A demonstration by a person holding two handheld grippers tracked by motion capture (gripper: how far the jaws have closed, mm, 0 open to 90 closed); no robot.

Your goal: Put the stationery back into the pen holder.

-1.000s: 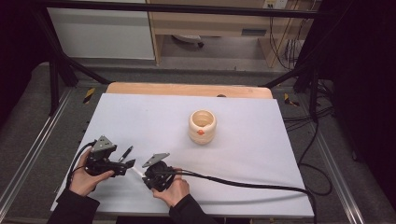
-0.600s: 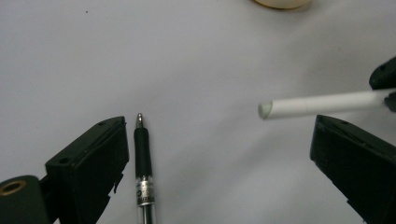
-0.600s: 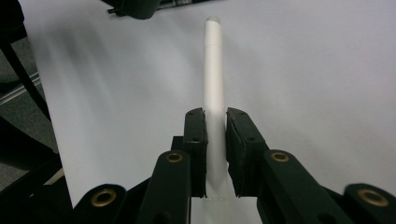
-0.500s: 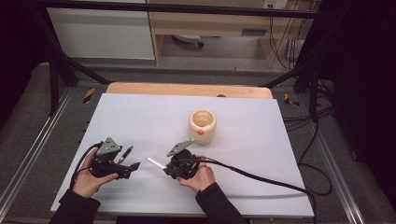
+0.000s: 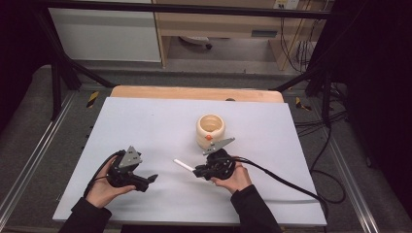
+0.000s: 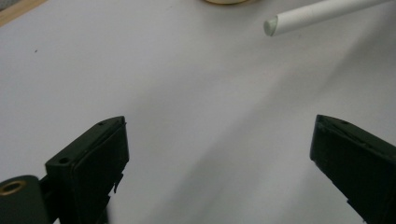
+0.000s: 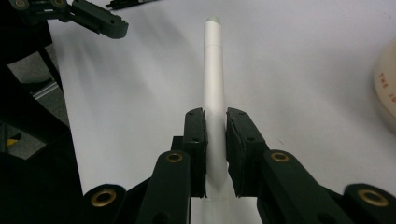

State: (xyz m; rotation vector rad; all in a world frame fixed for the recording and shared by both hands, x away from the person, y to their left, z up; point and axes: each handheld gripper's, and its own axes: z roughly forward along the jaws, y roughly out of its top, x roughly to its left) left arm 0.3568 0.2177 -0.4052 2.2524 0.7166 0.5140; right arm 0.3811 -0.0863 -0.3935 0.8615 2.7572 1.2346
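Right tool [image 5: 197, 171]: jaws pressed onto a white tube [image 5: 184, 165], pinching it near one end. In the right gripper view the tube [image 7: 213, 84] runs straight up the middle of the frame from between the two black pads [image 7: 195, 140], its capped tip near the top edge. In the high view the tube juts from the tool toward the upper left, at lower centre of the frame, over the pale surface [image 5: 145, 121]; whether its free end touches the surface cannot be told. The right hand [image 5: 233, 177] wraps the tool body from below, with the black cable [image 5: 291, 184] trailing off to the lower right.

Left tool [image 5: 148, 180]: jaws spread wide, nothing between them; the left gripper view shows one pad at lower left [image 6: 100, 158] and the other at lower right, bare surface between. The tube's tip [image 6: 299, 21] sits at the upper right of that view, well apart from the jaws. The left hand [image 5: 104, 189] holds this tool at lower left of the high view.

Farther up, a cream ribbed cup [image 5: 210, 130] stands upright at frame centre, just beyond the right tool. A wooden board edge [image 5: 194, 93] borders the far side of the surface.
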